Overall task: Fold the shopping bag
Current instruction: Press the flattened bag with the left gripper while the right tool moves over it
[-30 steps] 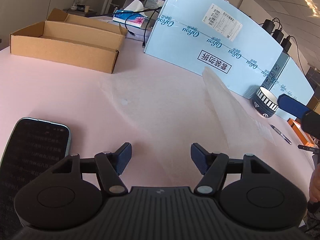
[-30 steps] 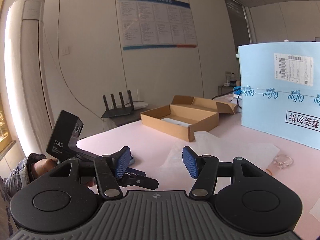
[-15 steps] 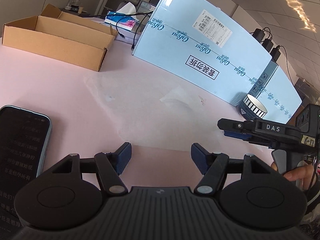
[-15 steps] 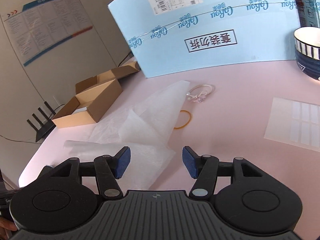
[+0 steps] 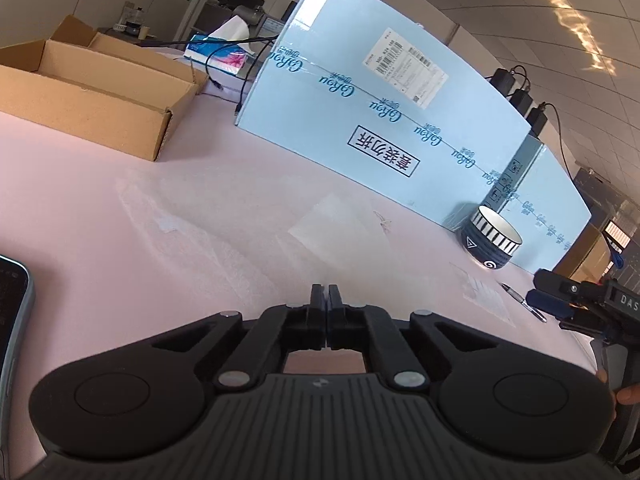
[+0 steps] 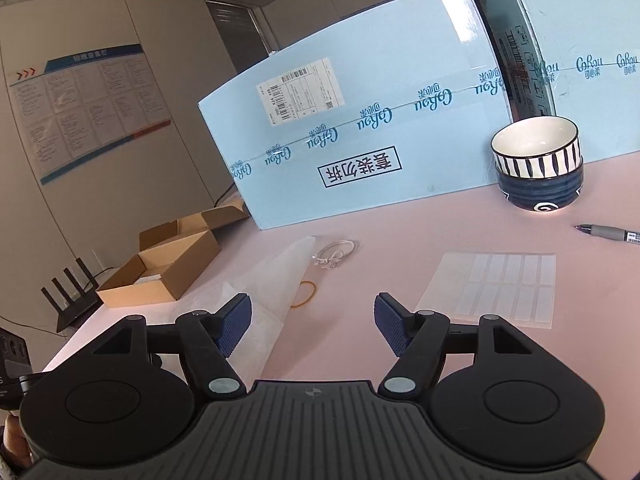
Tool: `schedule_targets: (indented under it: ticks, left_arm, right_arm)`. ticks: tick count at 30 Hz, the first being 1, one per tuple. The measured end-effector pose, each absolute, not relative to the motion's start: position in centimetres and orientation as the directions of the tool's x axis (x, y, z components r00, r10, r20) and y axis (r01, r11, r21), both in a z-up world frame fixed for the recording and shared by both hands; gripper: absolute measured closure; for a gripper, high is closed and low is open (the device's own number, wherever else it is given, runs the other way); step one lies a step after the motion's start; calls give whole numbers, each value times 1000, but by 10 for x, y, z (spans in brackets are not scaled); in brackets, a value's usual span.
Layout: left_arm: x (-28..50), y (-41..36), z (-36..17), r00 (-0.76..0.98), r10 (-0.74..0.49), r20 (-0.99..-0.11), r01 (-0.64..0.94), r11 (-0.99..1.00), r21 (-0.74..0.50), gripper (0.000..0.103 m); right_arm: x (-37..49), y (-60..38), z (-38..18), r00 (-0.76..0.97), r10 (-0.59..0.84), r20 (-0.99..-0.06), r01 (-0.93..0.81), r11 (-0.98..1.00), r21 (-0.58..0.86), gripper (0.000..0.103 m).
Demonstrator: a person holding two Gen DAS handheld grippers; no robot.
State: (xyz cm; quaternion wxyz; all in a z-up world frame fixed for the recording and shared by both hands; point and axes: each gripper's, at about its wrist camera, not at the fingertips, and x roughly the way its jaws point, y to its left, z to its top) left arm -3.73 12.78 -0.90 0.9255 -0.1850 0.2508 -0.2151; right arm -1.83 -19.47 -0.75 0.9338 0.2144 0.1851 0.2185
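Left gripper [image 5: 327, 294]: jaws together at the near edge of the bag [image 5: 240, 236], a thin translucent white sheet lying on the pink table [image 5: 80, 184]. Whether film is actually caught between the pads cannot be told from the left wrist view; the tips meet right where the sheet's edge seems to run. Right gripper [image 6: 312, 326]: jaws apart, holding nothing, hovering above the table with the bag's near corner just by its left finger [image 6: 236, 326].

In the right wrist view the bag [image 6: 280, 276] shows one flap already turned over into a tapering shape that points toward the blue box [image 6: 360, 140]. A rubber band [image 6: 306, 294] lies partly under the bag's edge, and a white cord loop [image 6: 334, 254] lies just beside its tip.

Step in hand, as judged: pinching the near edge to carry it over for another fold. To do it well, confirm a real bite on the film before lifting; such a sheet will likely slip or cling. Lift low and draw across slowly so air does not balloon it. The free gripper should probably press the folded part flat as an anchor. Keep clear of the band and cord, which could drag along. Phone [image 5: 12, 320], bowl [image 6: 538, 166], pen [image 6: 608, 234], label sheet [image 6: 496, 288] and cardboard box [image 5: 88, 96] stand well apart.
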Motion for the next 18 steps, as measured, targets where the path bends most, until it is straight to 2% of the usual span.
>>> schedule_targets:
  ticks: [3,8,12,15,18]
  left_arm:
    - [-55,127,-5,750,-546,-373,379,817,-434,102]
    - [-71,135,-11,753,-515,-411,339,838,-428,102]
    - [-79,140,-14,757,-509,-409,322,836,-445,102]
    - [-81,142,-16,761,-503,-410,317,839,-442,102]
    - [-82,144,-18,767,-496,-408,308,841,-444,102]
  right_arm:
    - [-3,-174,0,800,544,-251,-406,801,440,32]
    - [14,-120,14,728,622,-287,-550,780,297,31]
    - [17,-57,11,683,621,-384,-655,754,53,33]
    - [23,-34,1,684,591,-427,-669,742,-44,34]
    - [36,-29,-10,639,590,-494,-677,736,4,60]
